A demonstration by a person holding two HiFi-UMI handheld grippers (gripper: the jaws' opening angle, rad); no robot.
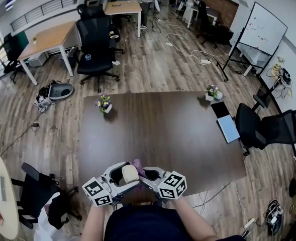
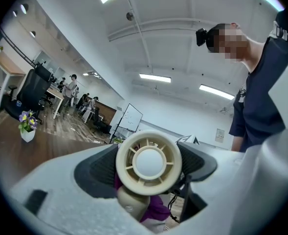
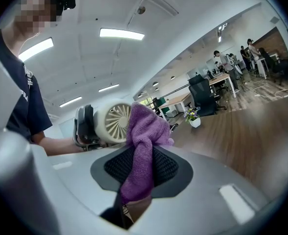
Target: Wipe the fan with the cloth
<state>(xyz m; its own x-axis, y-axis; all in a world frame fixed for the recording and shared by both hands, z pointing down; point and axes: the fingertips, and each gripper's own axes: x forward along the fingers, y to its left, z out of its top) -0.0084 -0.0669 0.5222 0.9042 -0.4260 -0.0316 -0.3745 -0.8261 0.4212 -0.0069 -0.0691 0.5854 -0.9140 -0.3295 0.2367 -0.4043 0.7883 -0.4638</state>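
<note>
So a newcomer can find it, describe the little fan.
At the near edge of the big dark brown table, the left tool grips a small round cream plastic fan. Its pale slatted grille sets it apart from the purple fleecy cloth in the right tool.

Cloth (image 3: pixel 144 129) just right of fan (image 3: pixel 110 124)

The dark brown tabletop (image 1: pixel 163 139) fills the centre of the head view. A small flower pot (image 1: pixel 104 104) stands at its upper left corner and a second flower pot (image 1: pixel 211 92) at its upper right corner. An open laptop (image 1: pixel 227 127) lies along the right edge.
</note>
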